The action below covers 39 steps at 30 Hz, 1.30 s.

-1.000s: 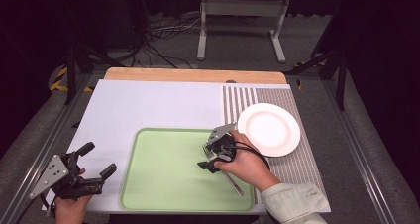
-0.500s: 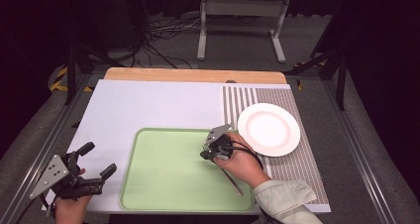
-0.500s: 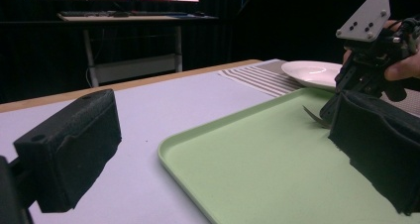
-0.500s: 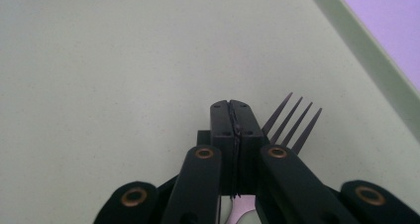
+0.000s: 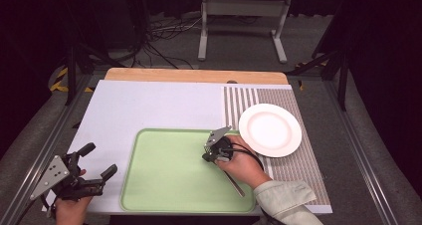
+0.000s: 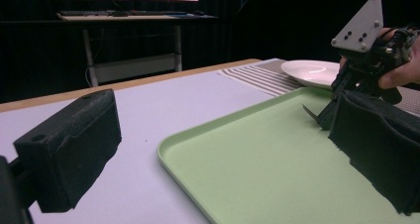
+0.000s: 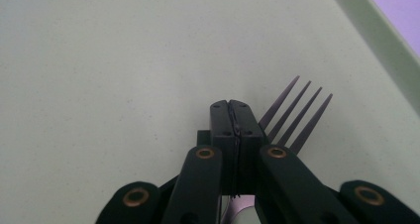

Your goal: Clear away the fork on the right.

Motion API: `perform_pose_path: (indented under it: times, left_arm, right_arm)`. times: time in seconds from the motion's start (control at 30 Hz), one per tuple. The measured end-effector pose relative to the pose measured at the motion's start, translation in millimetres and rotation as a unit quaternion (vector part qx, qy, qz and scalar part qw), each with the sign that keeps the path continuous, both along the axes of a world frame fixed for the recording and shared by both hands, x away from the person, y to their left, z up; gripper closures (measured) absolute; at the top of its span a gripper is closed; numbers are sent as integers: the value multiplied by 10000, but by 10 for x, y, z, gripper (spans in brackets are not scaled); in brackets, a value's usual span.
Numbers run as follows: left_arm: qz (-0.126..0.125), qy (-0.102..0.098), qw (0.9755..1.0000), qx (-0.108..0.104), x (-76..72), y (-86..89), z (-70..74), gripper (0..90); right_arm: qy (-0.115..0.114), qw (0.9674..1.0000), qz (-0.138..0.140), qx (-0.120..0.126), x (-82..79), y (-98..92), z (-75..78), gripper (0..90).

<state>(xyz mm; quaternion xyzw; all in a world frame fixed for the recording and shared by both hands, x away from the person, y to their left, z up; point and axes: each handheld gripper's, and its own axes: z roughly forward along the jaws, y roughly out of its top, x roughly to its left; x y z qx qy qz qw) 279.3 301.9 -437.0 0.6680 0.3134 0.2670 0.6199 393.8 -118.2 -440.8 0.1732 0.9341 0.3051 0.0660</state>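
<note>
fork (image 7: 296,116) lies on green tray (image 5: 164,180), right side. right gripper (image 5: 213,153) clamped on its neck, near tines. thin, stiff, slippery metal: light, may pivot. left gripper (image 5: 94,165) wide, idle.

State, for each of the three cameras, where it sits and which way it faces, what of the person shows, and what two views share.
High view: above the table, facing forward and down; forearms, left gripper, right gripper.
Left gripper view: on that gripper, facing level across the green tray; own jaws apart.
Right gripper view: looking down its jaws, shut on the fork.
Shared: high and left gripper views show the white plate.
</note>
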Motion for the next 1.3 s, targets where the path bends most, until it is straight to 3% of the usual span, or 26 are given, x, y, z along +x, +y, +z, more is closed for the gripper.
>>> perform_pose_path:
  times: [1.3]
  left_arm:
    - [-20,24,10000,13,5,-10,-5,3]
  right_arm:
    - [-109,9971,-749,-76,187,-454,24,900]
